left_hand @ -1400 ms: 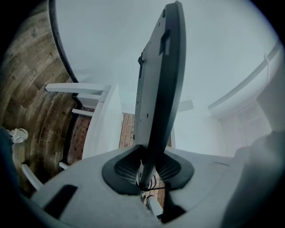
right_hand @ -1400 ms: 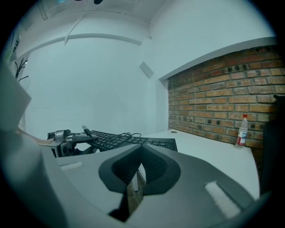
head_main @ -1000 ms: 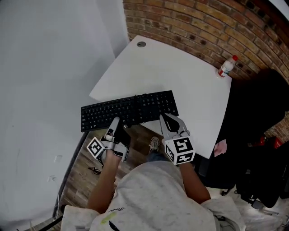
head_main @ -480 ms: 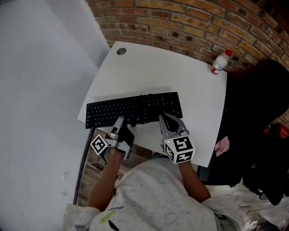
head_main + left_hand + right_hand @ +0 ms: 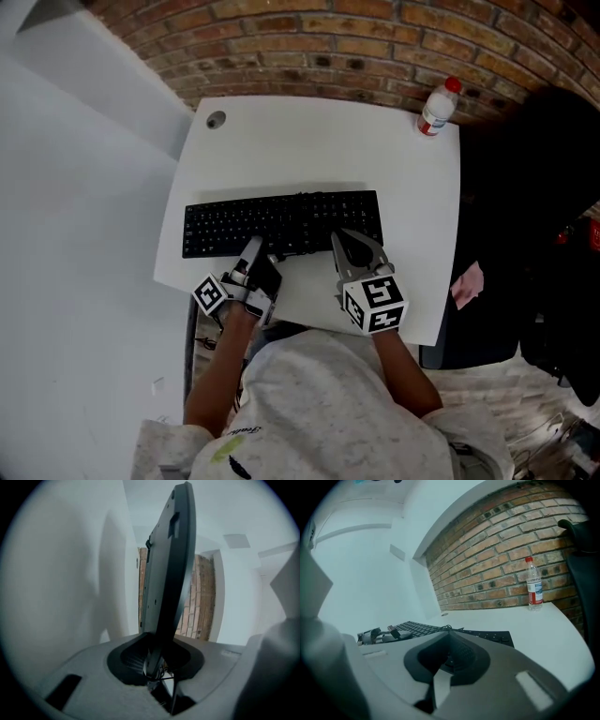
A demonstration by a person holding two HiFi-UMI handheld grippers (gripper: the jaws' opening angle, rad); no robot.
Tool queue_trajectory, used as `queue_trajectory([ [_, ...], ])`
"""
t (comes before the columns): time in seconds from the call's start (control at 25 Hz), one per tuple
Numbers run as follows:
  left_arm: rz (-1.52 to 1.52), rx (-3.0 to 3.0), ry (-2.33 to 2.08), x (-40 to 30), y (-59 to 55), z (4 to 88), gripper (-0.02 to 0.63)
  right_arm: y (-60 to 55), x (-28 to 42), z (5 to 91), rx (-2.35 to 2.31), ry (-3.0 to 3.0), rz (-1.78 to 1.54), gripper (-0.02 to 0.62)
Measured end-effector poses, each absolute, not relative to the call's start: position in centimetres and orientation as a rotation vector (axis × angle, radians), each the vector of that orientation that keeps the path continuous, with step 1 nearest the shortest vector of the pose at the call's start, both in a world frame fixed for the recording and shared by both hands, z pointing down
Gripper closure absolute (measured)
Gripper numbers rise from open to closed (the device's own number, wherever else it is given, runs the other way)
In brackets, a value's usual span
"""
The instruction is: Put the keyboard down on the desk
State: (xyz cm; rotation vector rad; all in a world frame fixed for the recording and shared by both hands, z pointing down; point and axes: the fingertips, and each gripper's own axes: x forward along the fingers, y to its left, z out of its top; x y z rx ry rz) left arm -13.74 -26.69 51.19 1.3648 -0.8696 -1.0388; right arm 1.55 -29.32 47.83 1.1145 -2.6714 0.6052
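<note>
1. the keyboard (image 5: 281, 223) hangs about level, low over the counter (image 5: 319, 141), seemingly not yet resting on it.
2. the left gripper (image 5: 251, 253) has its fingers clamped on the near edge, carrying it.
3. the right gripper (image 5: 340, 240) has its fingers together, tips at that edge, likely steadying.

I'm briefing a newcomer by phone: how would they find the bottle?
Start at the white desk against the brick wall. At its far right corner stands the bottle: clear plastic, red cap, the only upright thing there.
</note>
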Motion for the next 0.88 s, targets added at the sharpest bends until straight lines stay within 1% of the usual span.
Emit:
queue_trajectory([
  [0.56,-0.86,1.348,-0.73,-12.6,-31.3,54.2,0.535,-30.3,2.3,50.1,1.332,-2.513,0.671,0.586],
  [0.88,-0.808,1.309,-0.703,-13.1,-32.2,55.0,0.534,-30.1,1.6,49.5,1.416,-2.465,0.618,0.586],
])
